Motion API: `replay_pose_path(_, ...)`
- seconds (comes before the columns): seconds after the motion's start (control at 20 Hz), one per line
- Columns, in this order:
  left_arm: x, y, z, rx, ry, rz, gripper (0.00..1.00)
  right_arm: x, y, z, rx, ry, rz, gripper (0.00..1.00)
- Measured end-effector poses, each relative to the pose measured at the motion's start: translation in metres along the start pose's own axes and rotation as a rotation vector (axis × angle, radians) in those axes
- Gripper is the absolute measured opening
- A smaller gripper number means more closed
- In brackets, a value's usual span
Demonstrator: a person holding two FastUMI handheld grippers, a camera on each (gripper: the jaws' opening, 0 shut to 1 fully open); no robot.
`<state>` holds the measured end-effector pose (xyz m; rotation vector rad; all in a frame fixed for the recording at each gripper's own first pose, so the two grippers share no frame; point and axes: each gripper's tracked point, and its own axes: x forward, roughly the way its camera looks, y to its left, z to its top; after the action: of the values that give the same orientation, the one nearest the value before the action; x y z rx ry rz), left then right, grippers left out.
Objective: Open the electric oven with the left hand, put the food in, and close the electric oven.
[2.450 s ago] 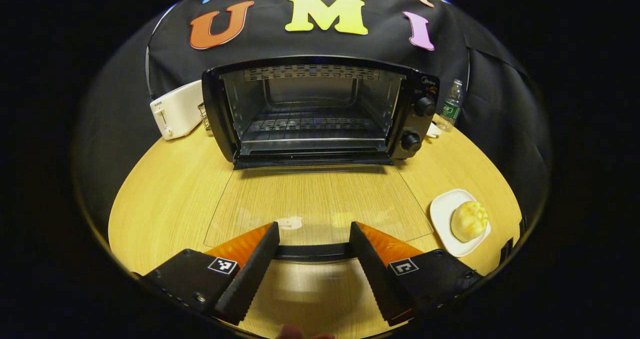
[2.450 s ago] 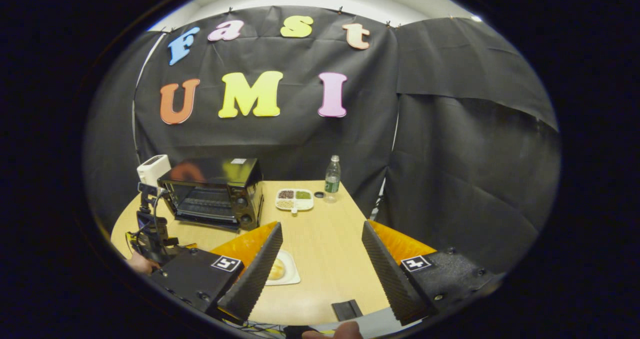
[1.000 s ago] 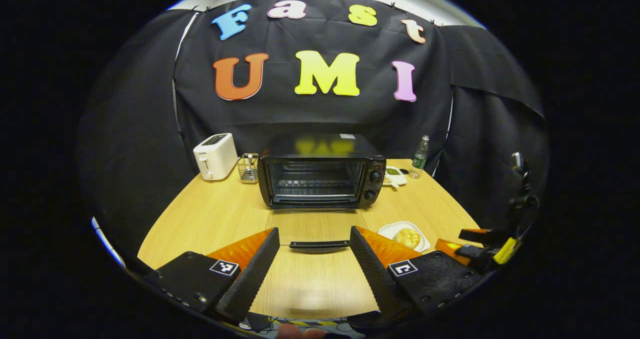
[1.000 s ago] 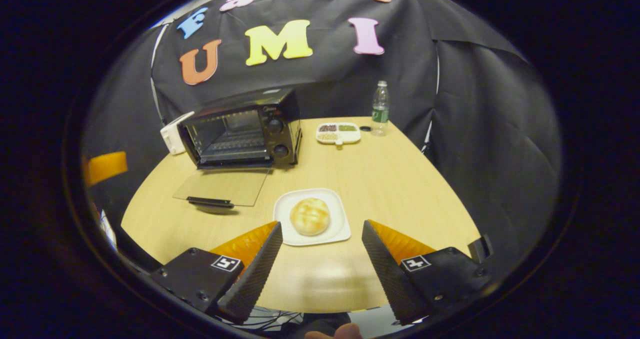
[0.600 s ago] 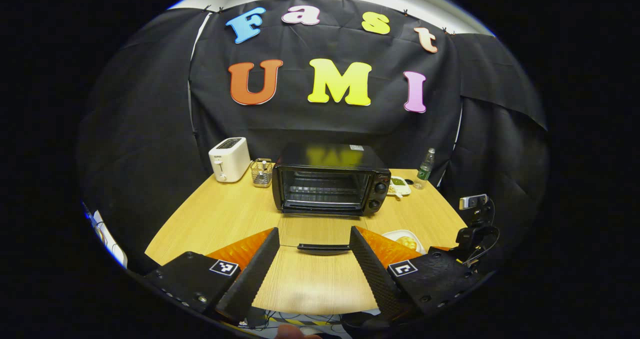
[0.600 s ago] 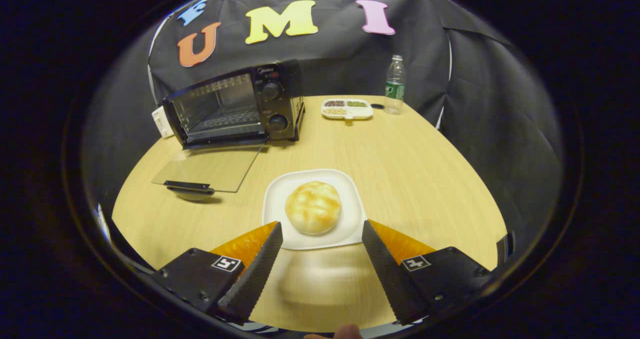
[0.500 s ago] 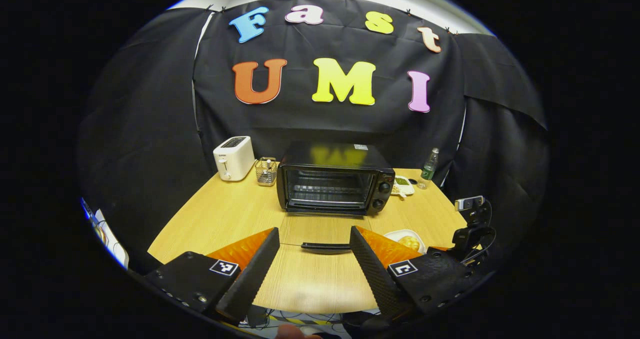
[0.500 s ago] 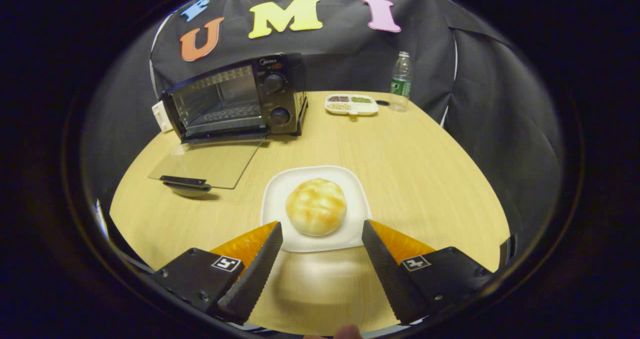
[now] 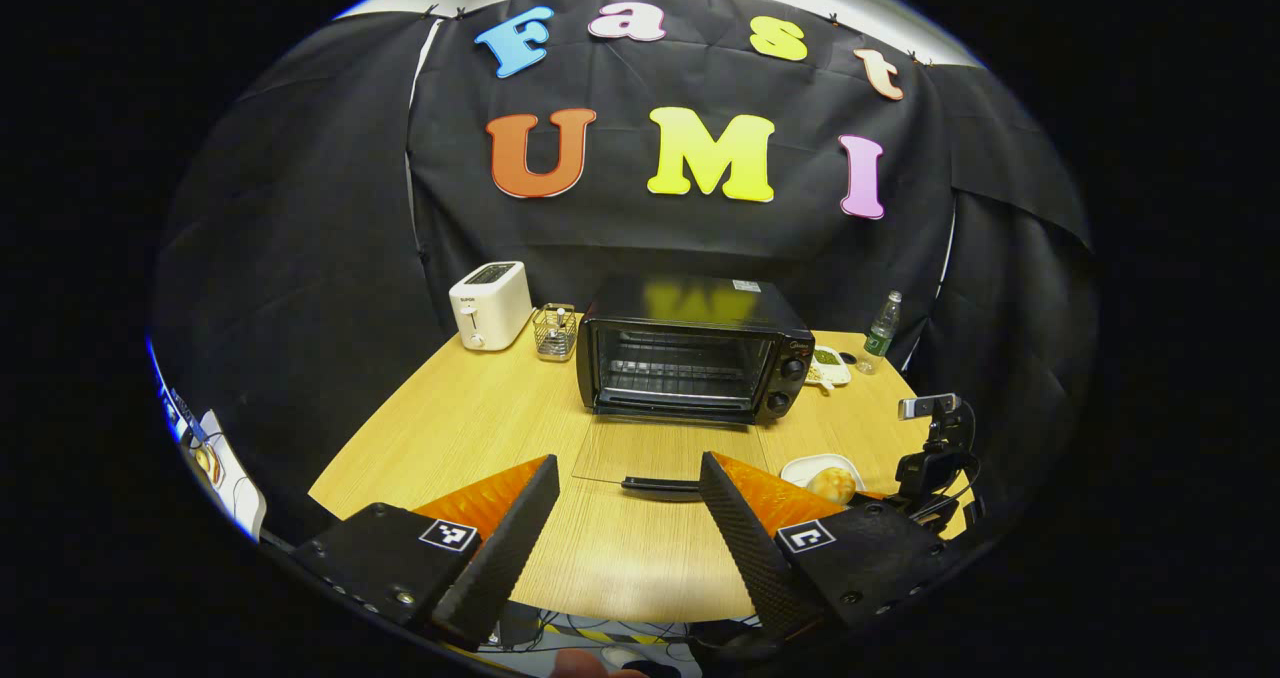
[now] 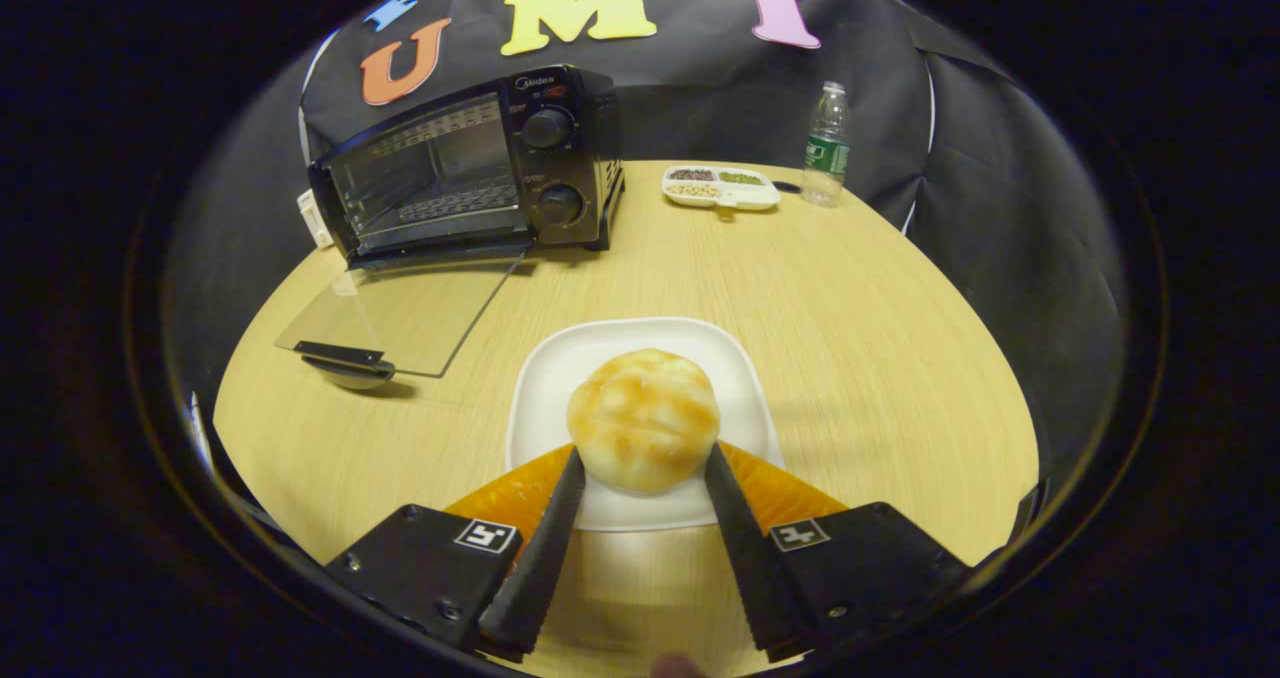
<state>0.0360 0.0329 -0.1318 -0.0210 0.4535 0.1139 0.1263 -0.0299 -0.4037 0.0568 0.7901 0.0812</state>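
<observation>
The black electric oven (image 9: 690, 363) stands at the back of the wooden table, and its glass door (image 9: 655, 448) lies flat with the handle (image 9: 660, 485) toward me. My left gripper (image 9: 628, 468) is open and empty, held back over the table's near edge, short of the handle. In the right gripper view a round golden bun (image 10: 643, 418) sits on a white plate (image 10: 560, 368). My right gripper (image 10: 643, 455) has its two fingers pressed against the bun's left and right sides. To that view's upper left are the oven (image 10: 450, 178) and its lowered door (image 10: 410, 313).
A white toaster (image 9: 490, 303) and a small wire basket (image 9: 553, 330) stand left of the oven. A divided dish (image 10: 720, 186) and a water bottle (image 10: 825, 143) are at the back right. The other gripper's camera mount (image 9: 935, 438) rises beside the plate.
My left gripper drew back from the door handle and away from the oven. My right gripper came down to the plate, and its fingers narrowed from wide apart onto the bun.
</observation>
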Motion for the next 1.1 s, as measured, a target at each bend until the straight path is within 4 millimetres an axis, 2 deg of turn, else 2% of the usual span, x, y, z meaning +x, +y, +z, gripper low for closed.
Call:
replay_pose_path(0.25, -0.002, 0.0, 0.002, -0.012, -0.006, -0.003, 0.93, -0.014, 0.004, 0.011, 0.055, -0.012, 0.04, 0.55)
replay_pose_path(0.55, -0.007, 0.001, 0.006, -0.014, -0.029, -0.033, 0.93, -0.053, 0.034, 0.033, 0.214, -0.058, 0.117, 0.44)
replay_pose_path(0.7, -0.012, 0.007, 0.004, -0.007, -0.036, -0.046, 0.93, -0.068, 0.066, 0.044, 0.294, -0.078, 0.17, 0.42)
replay_pose_path(0.85, -0.022, 0.02, 0.002, -0.001, -0.039, -0.045, 0.93, -0.071, 0.104, 0.061, 0.346, -0.108, 0.216, 0.41)
replay_pose_path(1.0, -0.03, 0.039, -0.005, -0.003, -0.032, -0.031, 0.93, -0.062, 0.143, 0.087, 0.373, -0.149, 0.252, 0.41)
replay_pose_path(1.1, -0.037, 0.053, -0.011, -0.008, -0.022, -0.015, 0.93, -0.049, 0.164, 0.107, 0.375, -0.183, 0.26, 0.41)
